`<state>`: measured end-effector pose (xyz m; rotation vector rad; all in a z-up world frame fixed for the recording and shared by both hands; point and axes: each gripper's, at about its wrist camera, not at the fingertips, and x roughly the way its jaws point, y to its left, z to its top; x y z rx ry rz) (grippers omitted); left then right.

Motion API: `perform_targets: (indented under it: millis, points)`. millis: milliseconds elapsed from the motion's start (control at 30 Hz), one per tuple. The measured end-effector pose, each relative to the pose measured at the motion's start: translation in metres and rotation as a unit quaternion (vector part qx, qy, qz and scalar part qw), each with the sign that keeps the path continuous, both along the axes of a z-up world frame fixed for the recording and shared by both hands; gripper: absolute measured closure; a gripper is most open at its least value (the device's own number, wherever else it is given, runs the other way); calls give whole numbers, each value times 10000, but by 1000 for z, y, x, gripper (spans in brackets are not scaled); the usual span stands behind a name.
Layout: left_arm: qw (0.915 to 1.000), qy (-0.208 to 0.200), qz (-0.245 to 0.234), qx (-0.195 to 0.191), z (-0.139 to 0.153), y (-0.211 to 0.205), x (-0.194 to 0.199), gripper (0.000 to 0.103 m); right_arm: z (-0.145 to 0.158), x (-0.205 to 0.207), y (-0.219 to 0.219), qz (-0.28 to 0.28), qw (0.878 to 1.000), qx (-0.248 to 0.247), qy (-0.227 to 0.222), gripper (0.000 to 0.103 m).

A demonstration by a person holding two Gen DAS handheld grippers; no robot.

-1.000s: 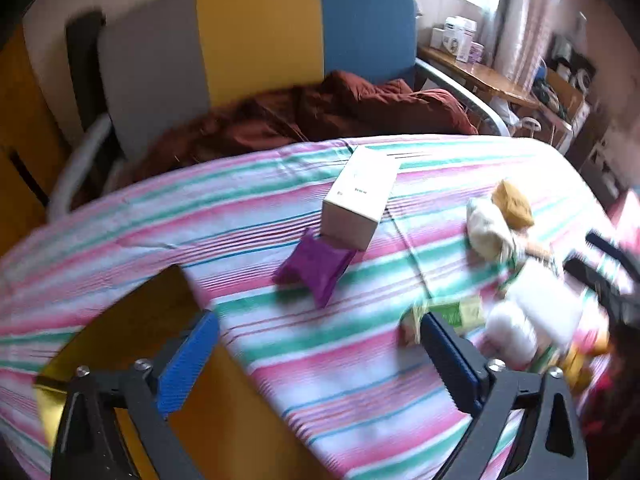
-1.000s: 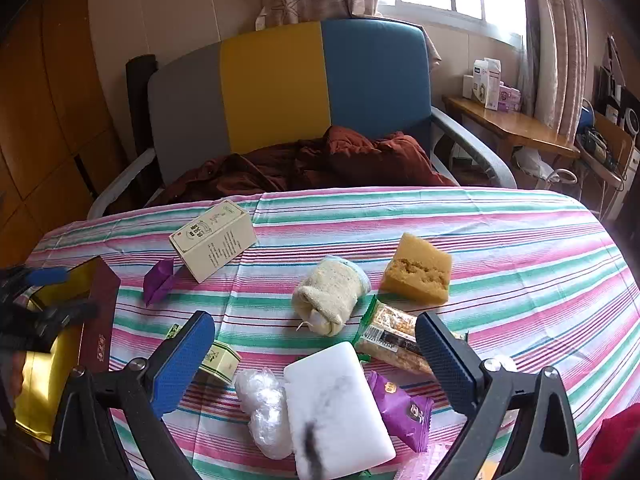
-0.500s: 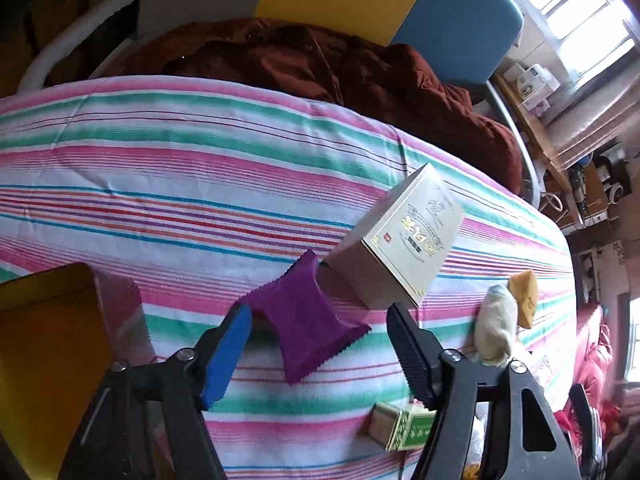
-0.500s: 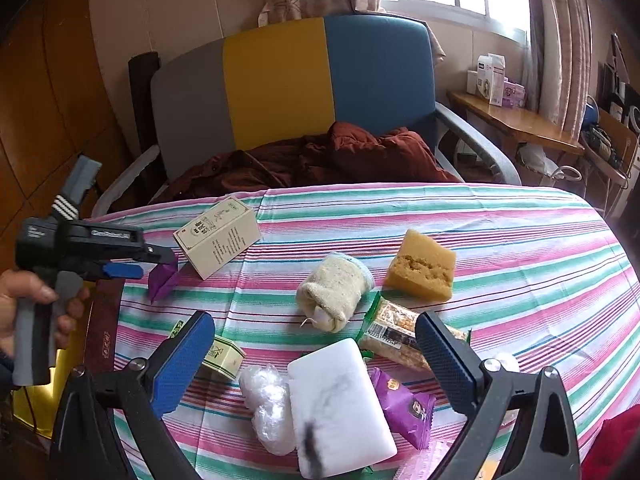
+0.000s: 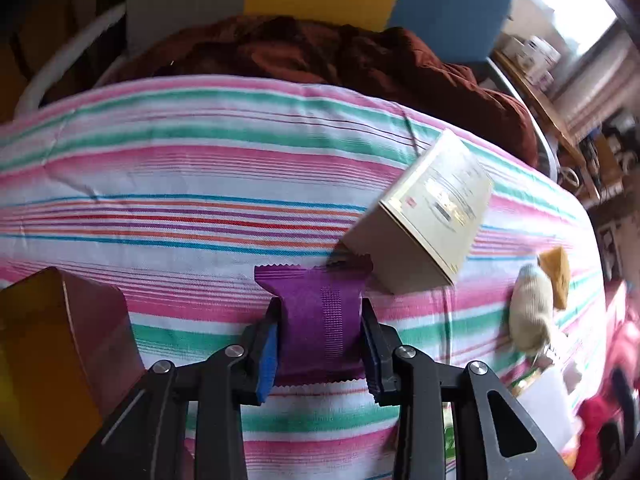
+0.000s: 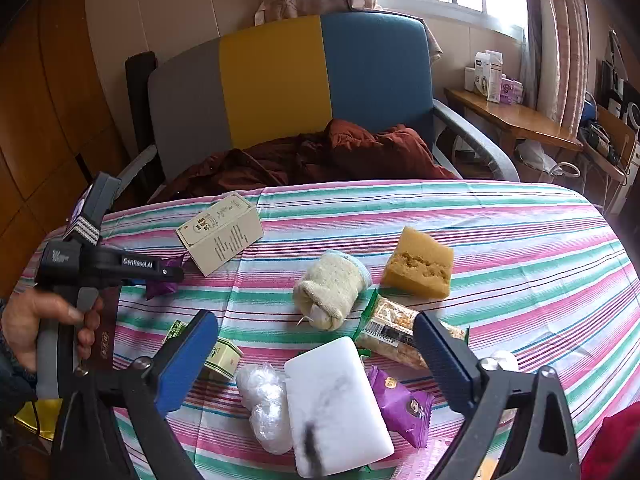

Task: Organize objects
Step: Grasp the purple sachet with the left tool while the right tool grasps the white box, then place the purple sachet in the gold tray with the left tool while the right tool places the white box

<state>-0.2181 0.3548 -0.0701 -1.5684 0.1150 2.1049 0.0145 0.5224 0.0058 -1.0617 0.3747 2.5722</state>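
My left gripper (image 5: 320, 344) is shut on a purple snack packet (image 5: 320, 320) that lies on the striped tablecloth (image 5: 200, 184), next to a cream carton (image 5: 424, 216). The right wrist view shows that gripper (image 6: 168, 274) and the packet (image 6: 162, 286) at the left. My right gripper (image 6: 316, 352) is open and empty above a white sponge block (image 6: 336, 404), a clear plastic wad (image 6: 264, 404) and a second purple packet (image 6: 400, 404).
A dark red box with a gold inside (image 5: 52, 360) stands at the left table edge. A rolled cream cloth (image 6: 332, 288), a yellow sponge (image 6: 420, 264), a snack bar pack (image 6: 396, 332) and a small green box (image 6: 220, 356) lie mid-table. An armchair (image 6: 280, 92) stands behind.
My left gripper has moved forward over the purple packet and closed on it. My right gripper has stayed open and in place.
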Motion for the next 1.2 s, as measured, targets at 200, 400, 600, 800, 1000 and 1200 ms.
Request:
perform_targets:
  millis: [200,400,600,800,1000,1200]
  points:
    - [9951,779,-597,141,33,-24,36,68,-3,-5,1,-54,9998,-153,-133,6]
    - [9843,1488,-824,479,76,-60,66,67,14,-52,-16,268,9983,-507,-142,6]
    - [9790,1805,-552,776,98,-128,85,67,-12,-150,-23,2,9894,-1364,-507,6]
    - [9799,1821,-54,811,99,-191,91,67,-48,-210,-19,-674,9759,-1777,-1075,15]
    - [9830,1610,369,801,82,-228,87,67,-68,-232,-14,-1004,9670,-1853,-1428,27]
    - [9826,1497,641,893,74,-252,93,67,-61,-221,-30,-524,9762,-1397,-1573,50]
